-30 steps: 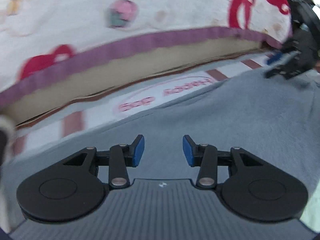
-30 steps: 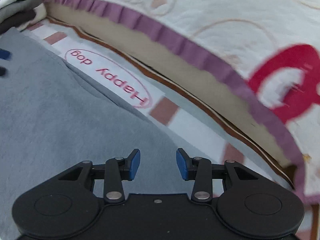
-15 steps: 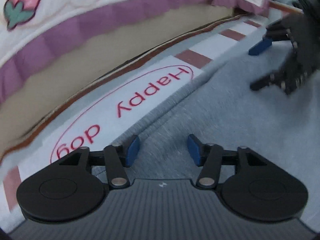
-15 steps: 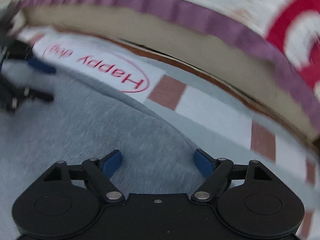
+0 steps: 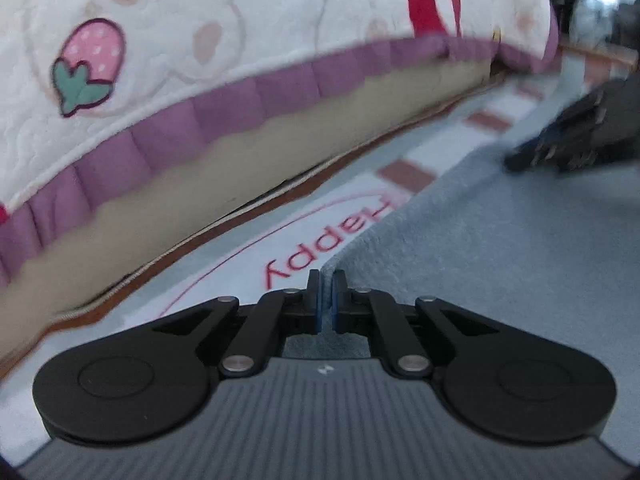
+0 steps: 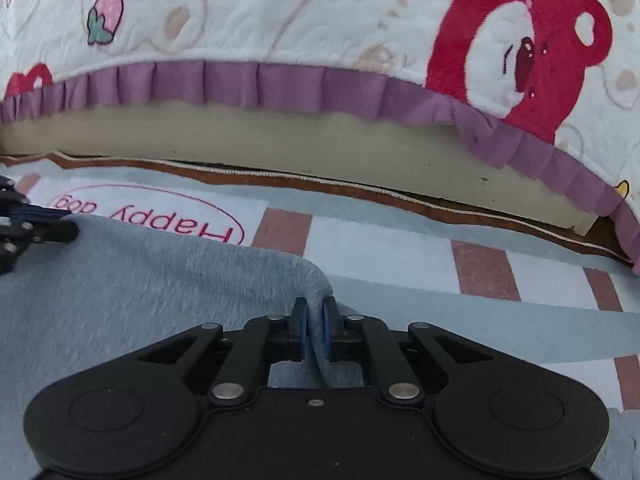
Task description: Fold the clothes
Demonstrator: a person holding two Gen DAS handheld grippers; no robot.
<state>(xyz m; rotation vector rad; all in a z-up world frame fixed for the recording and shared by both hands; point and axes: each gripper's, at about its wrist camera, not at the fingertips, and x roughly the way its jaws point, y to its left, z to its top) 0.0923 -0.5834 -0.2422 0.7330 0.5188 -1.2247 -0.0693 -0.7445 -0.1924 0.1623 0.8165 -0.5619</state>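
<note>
Pinching now where half a second ago they gaped, both sets of fingers have closed on the far edge of the grey garment point(image 6: 140, 280): left gripper point(image 5: 326, 300) at one corner, right gripper point(image 6: 315, 330) at the other; it lies flat on the printed mat point(image 6: 380, 248), seemingly ready to be lifted over.

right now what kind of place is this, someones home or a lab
Most likely a home, probably a bedroom floor: a quilted cover with bears and strawberries hangs over a bed or sofa base, a "Happy dog" mat lies below, and both grippers pinch a grey garment.
</note>
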